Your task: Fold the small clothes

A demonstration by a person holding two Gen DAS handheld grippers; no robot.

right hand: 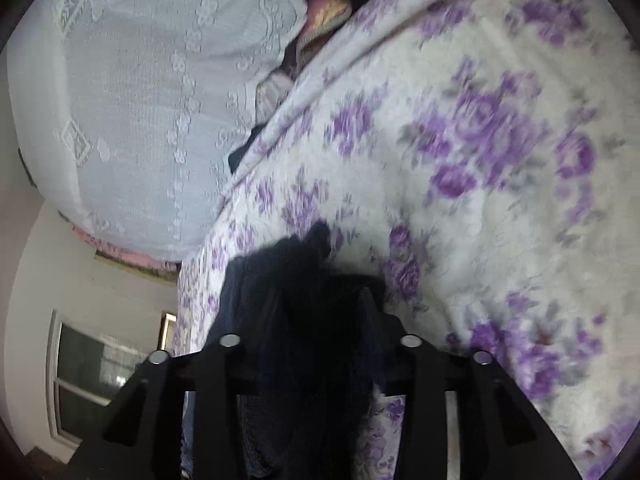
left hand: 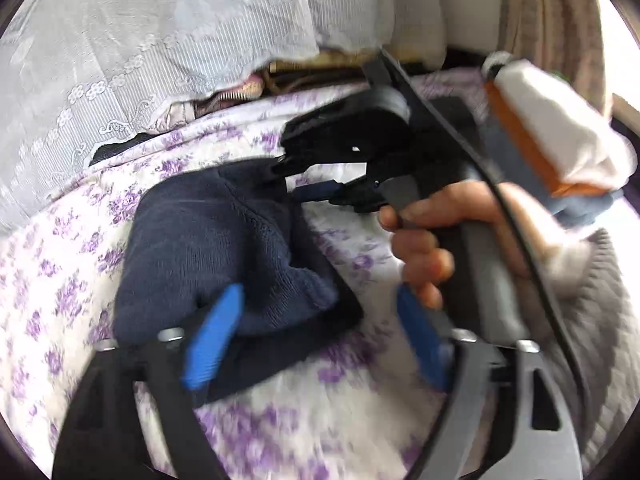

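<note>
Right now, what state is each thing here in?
Navy knit garment: partly folded, one edge lifted off the floral bedspread.
Right gripper: shut on the garment's far edge.
Left gripper: open, empty, beside the garment.
Lace cover: draped behind.

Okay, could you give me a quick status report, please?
Left tongs open, empty. Right tongs shut on navy knit garment. Garment half-raised off floral bedspread. Nothing obstructing.
</note>
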